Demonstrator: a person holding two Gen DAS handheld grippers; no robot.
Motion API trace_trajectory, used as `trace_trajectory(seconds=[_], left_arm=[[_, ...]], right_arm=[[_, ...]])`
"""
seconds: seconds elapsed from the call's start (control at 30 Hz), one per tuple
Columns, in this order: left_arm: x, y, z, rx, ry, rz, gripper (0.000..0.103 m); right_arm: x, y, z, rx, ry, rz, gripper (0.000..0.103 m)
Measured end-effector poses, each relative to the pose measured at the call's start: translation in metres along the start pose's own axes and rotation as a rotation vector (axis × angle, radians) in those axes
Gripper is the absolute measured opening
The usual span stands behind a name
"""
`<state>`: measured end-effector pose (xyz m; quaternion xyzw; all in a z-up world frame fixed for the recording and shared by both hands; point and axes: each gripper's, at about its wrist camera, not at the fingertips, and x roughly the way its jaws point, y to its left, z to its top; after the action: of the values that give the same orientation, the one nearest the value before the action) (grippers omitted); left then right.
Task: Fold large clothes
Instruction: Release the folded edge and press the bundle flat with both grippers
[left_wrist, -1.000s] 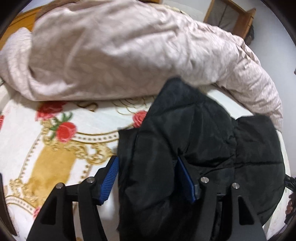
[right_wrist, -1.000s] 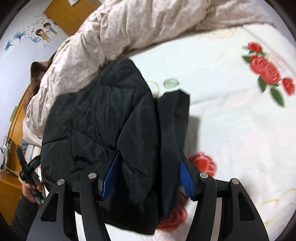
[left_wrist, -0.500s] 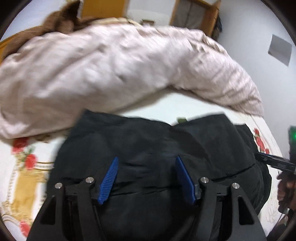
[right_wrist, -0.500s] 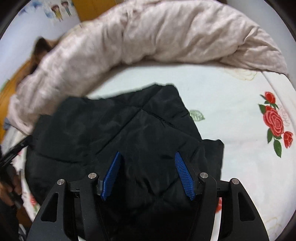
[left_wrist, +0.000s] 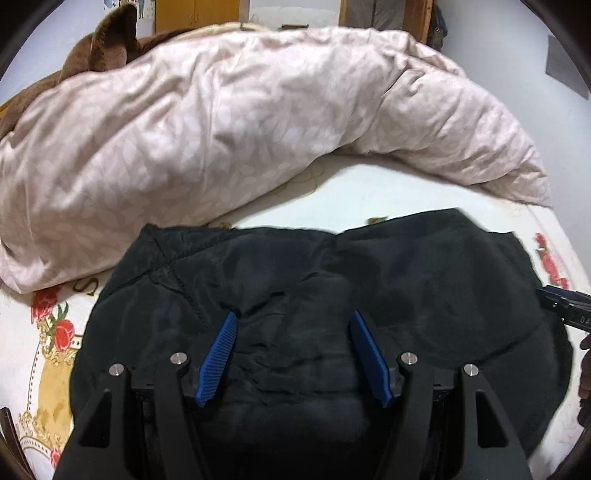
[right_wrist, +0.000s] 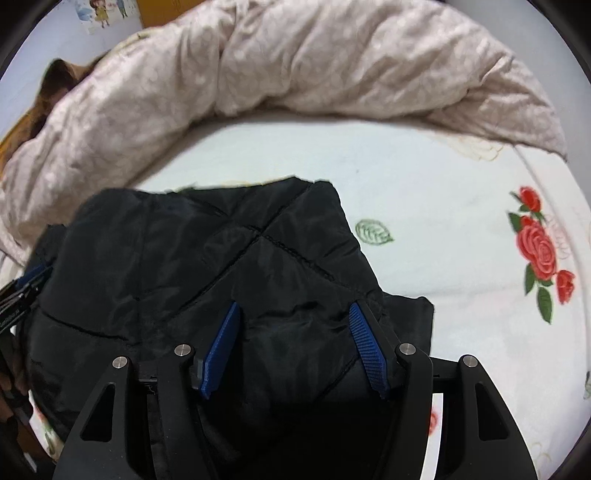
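Note:
A black quilted jacket (left_wrist: 332, 280) lies folded in a compact bundle on the white rose-print bedsheet (left_wrist: 369, 192). It also shows in the right wrist view (right_wrist: 207, 258). My left gripper (left_wrist: 293, 321) is open, its blue pads spread just above the jacket's near part, holding nothing. My right gripper (right_wrist: 293, 314) is open too, over the jacket's right near edge, holding nothing. The right gripper's tip shows at the right edge of the left wrist view (left_wrist: 565, 306). The left gripper's tip shows at the left edge of the right wrist view (right_wrist: 22, 291).
A bunched pale pink duvet (left_wrist: 221, 122) lies along the far side of the bed, also in the right wrist view (right_wrist: 295, 62). A brown plush blanket (left_wrist: 99, 44) lies behind it. Bare sheet (right_wrist: 461, 240) lies right of the jacket.
Both grippers, open throughout, have drawn back and levelled. The jacket, draped between the fingers a second ago, now lies flat and folded on the bed.

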<state>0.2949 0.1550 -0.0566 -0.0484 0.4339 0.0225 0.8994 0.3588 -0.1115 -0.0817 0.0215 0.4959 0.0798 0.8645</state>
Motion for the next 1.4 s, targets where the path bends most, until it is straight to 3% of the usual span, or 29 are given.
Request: trace_trajectory(seconds=[0.17, 0.3, 0.6, 0.97, 1.17, 1.4], left_arm=[[-0.022, -0.028, -0.002, 0.031, -0.036, -0.054, 0.067], [0.008, -0.045, -0.008, 0.044, 0.03, -0.034, 0.067], [0.025, -0.045, -0.006, 0.032, 0.023, -0.005, 0.071], [0.025, -0.046, -0.006, 0.036, 0.032, 0.014, 0.072], [-0.004, -0.047, -0.009, 0.03, 0.03, 0.042, 0.071], [-0.073, -0.046, -0.022, -0.023, -0.023, 0.05, 0.071]], right_arm=[[-0.033, -0.004, -0.021, 0.022, -0.067, 0.039, 0.061], [-0.012, -0.01, -0.035, 0.021, -0.004, 0.02, 0.061], [0.011, -0.01, -0.028, -0.012, -0.007, 0.012, 0.062], [0.011, -0.011, -0.028, -0.022, -0.01, 0.007, 0.062], [-0.013, -0.01, -0.032, 0.001, -0.023, 0.014, 0.062], [-0.067, 0.0, -0.059, 0.014, -0.072, 0.056, 0.063]])
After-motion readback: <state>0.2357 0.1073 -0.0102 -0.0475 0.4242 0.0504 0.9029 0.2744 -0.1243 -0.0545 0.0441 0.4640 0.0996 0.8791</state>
